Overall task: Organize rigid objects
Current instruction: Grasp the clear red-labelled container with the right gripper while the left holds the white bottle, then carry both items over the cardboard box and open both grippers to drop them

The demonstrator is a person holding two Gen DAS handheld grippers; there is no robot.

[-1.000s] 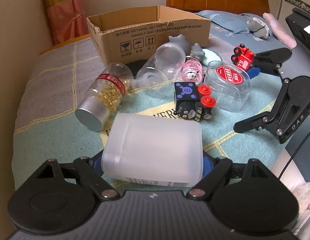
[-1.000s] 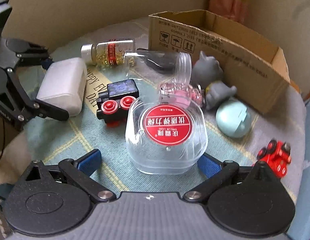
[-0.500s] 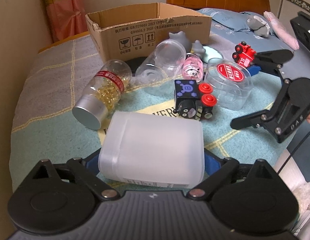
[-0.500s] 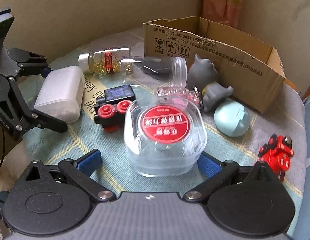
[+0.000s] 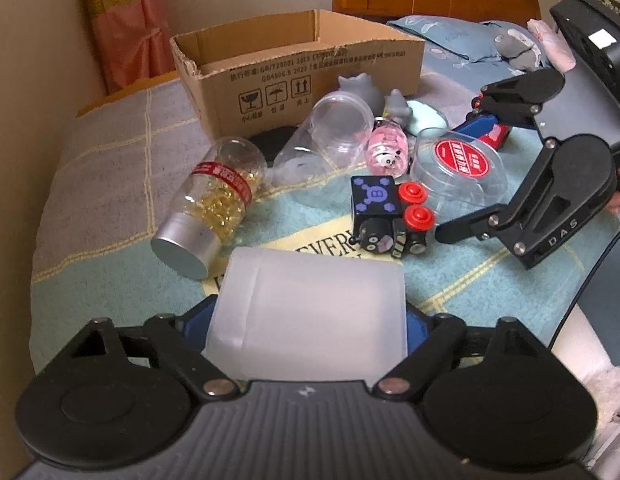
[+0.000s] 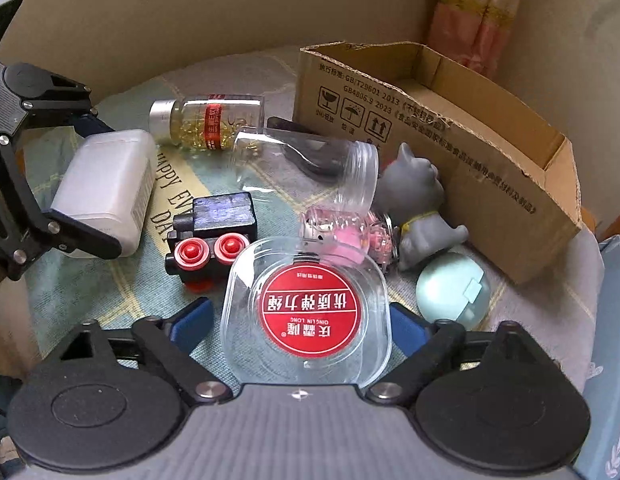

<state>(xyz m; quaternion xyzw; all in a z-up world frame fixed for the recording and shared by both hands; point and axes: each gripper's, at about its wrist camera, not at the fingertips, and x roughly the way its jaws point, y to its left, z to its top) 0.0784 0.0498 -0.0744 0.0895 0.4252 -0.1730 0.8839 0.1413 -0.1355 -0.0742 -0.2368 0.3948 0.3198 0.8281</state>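
A frosted white plastic box (image 5: 310,304) lies on the bed cover between the blue pads of my left gripper (image 5: 305,320). Its jaws are closing and the pads press on the box's sides. The right wrist view shows that gripper (image 6: 101,184) astride the white box (image 6: 109,200). A clear tub with a red round label (image 6: 310,308) sits between the pads of my right gripper (image 6: 301,320). Those jaws are closing too, with a thin gap still at the left pad. An open cardboard box (image 5: 310,68) stands behind.
Loose on the cover lie a capsule bottle (image 5: 213,200), an empty clear jar (image 5: 330,132), a black toy engine (image 5: 386,216) and a pink charm bottle (image 5: 388,152). A grey cat figure (image 6: 418,200) and a pale green round case (image 6: 454,292) sit by the carton. Walls close in on two sides.
My left jaws widened, then came in against the white box. My right gripper slid forward around the clear tub and its jaws narrowed. The objects have stayed where they were.
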